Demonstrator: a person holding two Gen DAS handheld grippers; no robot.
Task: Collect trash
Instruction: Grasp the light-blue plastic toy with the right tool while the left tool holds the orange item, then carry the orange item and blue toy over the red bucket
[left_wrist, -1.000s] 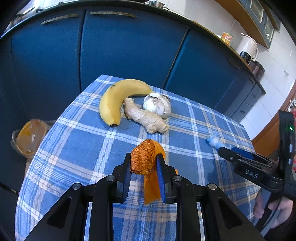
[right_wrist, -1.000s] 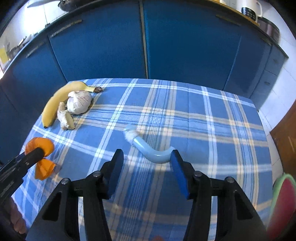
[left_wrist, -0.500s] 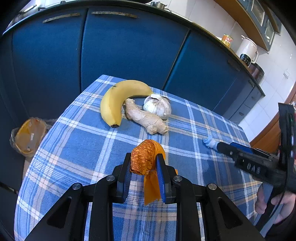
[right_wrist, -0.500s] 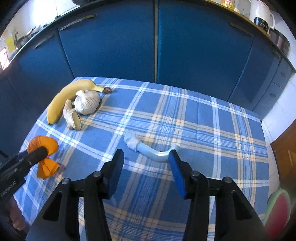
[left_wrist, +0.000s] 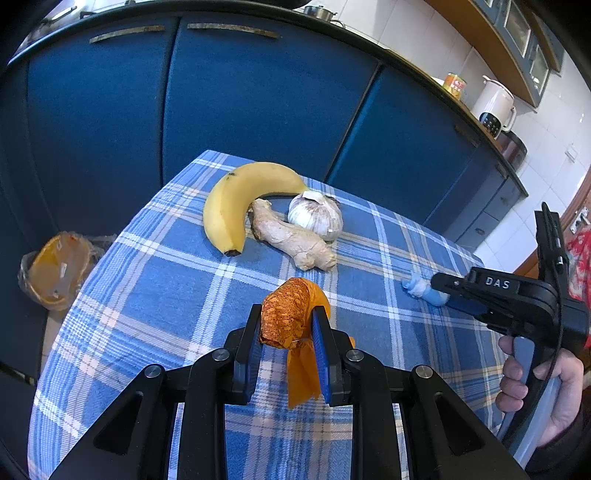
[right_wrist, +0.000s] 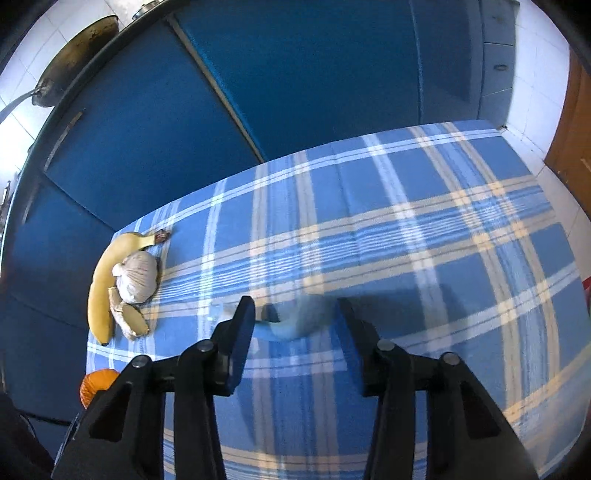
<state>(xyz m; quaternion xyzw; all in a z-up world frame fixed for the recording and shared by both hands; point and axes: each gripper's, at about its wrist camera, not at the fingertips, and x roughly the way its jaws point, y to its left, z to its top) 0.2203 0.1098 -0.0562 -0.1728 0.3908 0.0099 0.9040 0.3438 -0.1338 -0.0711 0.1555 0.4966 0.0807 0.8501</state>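
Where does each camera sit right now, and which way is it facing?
Left wrist: on the left gripper, angled down across the table toward blue cabinets; its jaws are shut on an orange wrapper; the right gripper and a hand show at right.
Right wrist: on the right gripper, tilted down at a blurred blue scrap between its open, just-closing jaws.
Shared: banana, garlic, ginger, wrapper, scrap.
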